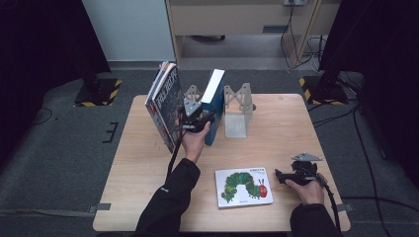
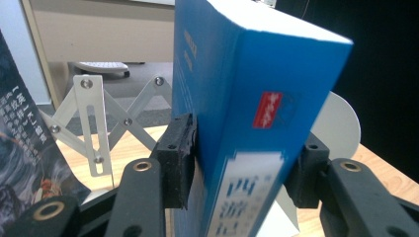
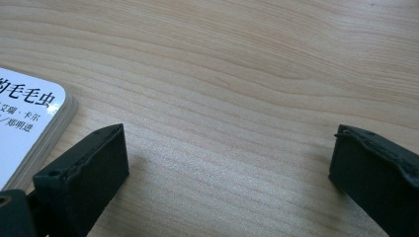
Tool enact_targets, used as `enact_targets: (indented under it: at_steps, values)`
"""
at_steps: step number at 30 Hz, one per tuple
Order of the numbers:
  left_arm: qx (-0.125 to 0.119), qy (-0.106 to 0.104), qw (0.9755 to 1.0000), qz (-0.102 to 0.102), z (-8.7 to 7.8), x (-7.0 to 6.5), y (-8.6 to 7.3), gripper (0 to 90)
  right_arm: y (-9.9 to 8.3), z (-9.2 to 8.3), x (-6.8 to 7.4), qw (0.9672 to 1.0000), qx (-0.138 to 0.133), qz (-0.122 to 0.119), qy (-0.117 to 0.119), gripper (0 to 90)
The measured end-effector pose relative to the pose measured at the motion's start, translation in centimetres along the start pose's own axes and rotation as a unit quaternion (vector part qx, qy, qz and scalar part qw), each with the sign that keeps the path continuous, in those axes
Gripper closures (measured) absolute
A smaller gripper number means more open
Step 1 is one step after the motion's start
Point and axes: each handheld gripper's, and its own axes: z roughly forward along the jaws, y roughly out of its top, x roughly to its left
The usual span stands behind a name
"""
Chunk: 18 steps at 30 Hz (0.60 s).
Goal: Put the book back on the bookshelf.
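A thick blue book stands upright at the back of the wooden table. My left gripper is shut on its near edge. In the left gripper view both black pads press the blue book from either side. A dark-covered book leans tilted just left of that hand. A white picture book with a green caterpillar lies flat near the front. My right gripper rests on the table to its right, open. In the right gripper view, bare wood lies between the wide jaws of the right gripper, and the picture book's corner is at the left.
A grey metal expanding book rack stands right of the blue book, with its lattice and a white end plate behind it. The dark cover is close on the left. Beyond the table are a wooden desk, cables and black stands.
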Motion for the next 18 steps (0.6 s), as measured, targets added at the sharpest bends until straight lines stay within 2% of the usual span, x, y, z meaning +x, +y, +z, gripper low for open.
enact_targets:
  at_steps: [5, 8, 11, 15, 18]
  values:
    - [0.005, -0.009, 0.9999, -0.003, -0.5, 0.2, -0.2, 52.3, 0.0, 0.0, 0.0, 1.0000, 0.000, -0.001, 0.000, 1.8]
    - [0.007, -0.008, 0.9999, -0.004, -0.5, 0.1, -0.2, 52.8, 0.0, 0.0, 0.0, 1.0000, 0.000, 0.000, -0.003, 1.4]
    - [0.012, 0.001, 0.9999, 0.002, -0.3, -0.2, 0.0, 53.1, 0.0, 0.0, 0.1, 1.0000, 0.001, 0.005, -0.008, 1.1]
    - [0.025, 0.003, 0.9996, 0.009, 0.1, -0.8, 0.4, 53.0, 0.0, 0.0, 0.2, 0.9999, 0.001, 0.006, -0.010, 1.0]
    - [0.026, 0.001, 0.9996, 0.012, 0.3, -1.1, 0.5, 52.5, 0.0, 0.0, 0.2, 0.9999, 0.001, 0.007, -0.011, 0.8]
